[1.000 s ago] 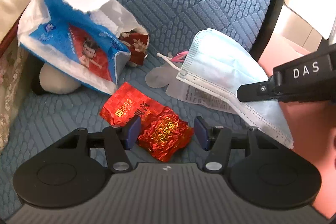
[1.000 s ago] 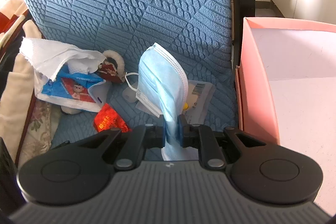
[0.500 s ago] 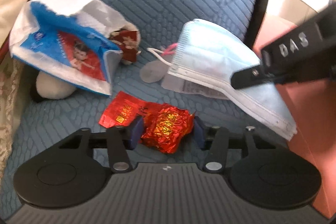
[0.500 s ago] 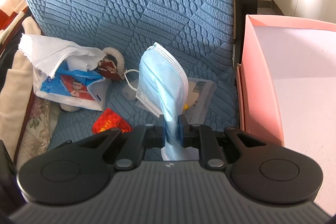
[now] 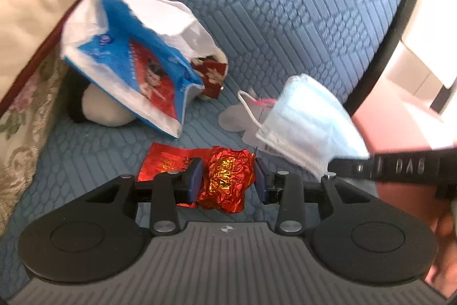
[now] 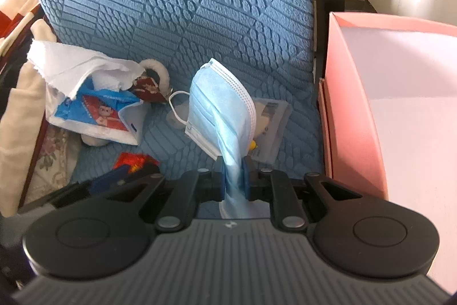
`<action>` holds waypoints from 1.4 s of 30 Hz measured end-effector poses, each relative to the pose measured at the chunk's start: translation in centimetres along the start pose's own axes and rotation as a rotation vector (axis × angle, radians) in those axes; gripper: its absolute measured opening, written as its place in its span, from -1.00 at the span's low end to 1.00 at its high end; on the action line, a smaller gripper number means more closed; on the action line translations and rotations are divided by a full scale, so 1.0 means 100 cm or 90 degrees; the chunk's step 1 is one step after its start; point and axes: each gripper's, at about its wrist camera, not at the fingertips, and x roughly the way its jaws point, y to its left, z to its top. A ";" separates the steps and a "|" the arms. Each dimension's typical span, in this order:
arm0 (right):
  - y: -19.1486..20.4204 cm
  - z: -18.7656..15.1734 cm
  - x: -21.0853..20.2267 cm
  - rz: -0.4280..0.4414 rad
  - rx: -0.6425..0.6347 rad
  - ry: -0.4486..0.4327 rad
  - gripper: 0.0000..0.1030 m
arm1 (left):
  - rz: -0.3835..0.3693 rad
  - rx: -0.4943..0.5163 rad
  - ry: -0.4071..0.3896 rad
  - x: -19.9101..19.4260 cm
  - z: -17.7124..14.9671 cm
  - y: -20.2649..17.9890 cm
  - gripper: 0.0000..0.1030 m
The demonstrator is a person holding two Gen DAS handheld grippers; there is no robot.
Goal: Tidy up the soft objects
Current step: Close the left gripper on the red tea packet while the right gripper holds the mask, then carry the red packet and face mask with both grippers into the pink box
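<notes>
A blue quilted fabric seat cushion [image 6: 182,5] filled the view, and an open pink cardboard box [image 6: 351,93] stood at its three o'clock, just beside it.

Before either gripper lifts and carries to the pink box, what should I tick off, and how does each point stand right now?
1. Right gripper clamped on the pale blue pleated face mask: ok.
2. Left gripper closed on the crinkled red foil packet: cannot tell; jaws have just been closing, pads at its sides.
3. Flat red foil wrapper clear of the left jaws: not ok, it runs behind one pad.
4. Open pink cardboard box unobstructed: ok.
5. Mask's white ear loop free of other items: cannot tell.
</notes>
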 end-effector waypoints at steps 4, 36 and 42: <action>0.003 -0.010 -0.007 0.001 0.009 0.002 -0.69 | 0.002 -0.022 -0.006 -0.011 0.001 0.006 -0.15; 0.007 -0.095 -0.099 -0.004 0.019 -0.008 -0.69 | -0.018 -0.123 0.013 -0.124 -0.052 0.016 -0.16; 0.011 -0.101 -0.128 -0.015 0.031 -0.031 -0.69 | -0.035 -0.127 0.014 -0.151 -0.050 0.005 -0.16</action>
